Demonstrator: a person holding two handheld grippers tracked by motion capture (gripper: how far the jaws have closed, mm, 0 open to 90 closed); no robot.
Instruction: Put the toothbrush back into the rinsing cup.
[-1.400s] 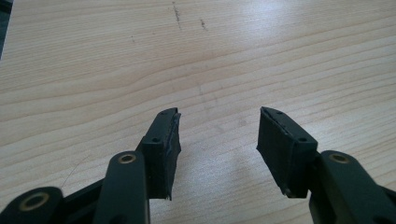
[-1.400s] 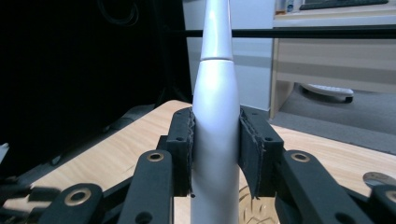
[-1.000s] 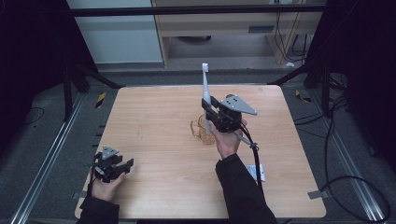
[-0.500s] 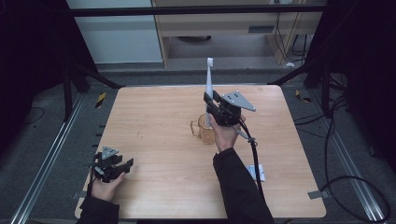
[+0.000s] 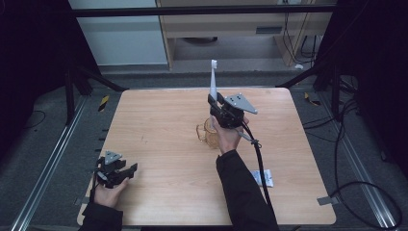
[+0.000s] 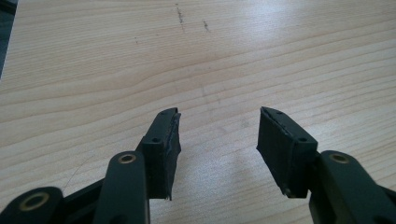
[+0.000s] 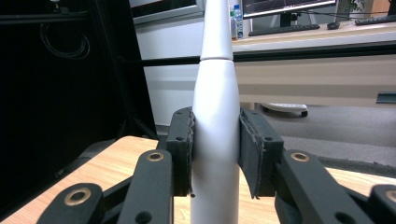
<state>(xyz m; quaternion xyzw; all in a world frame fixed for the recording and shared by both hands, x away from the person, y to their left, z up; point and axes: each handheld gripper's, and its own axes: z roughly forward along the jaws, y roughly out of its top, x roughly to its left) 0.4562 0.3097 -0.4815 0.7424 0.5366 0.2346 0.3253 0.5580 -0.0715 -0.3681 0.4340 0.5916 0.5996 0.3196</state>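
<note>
Right gripper (image 5: 217,107) raised at frame centre, jaws clamped on upright white toothbrush (image 5: 213,79) above glass mug (image 5: 208,133), left gripper (image 5: 117,169) low at lower left near table (image 5: 159,120) edge, jaws apart, bare wood around.

Landmark: the glass mug (image 5: 208,134), which was set on the table (image 5: 159,120) a little right of its middle.
Right gripper (image 5: 215,102): was held just above and behind the mug, touching nothing on the table.
Toothbrush (image 5: 213,79): was clamped upright between the right gripper's jaws, reaching up behind the mug; its handle (image 7: 215,116) was pressed between both pads.
Left gripper (image 5: 129,169): was held well apart from the mug, to its left and nearer the front edge, low over the table.
Small packet (image 5: 262,178): was laid on the table to the right of the mug and nearer the front edge.
</note>
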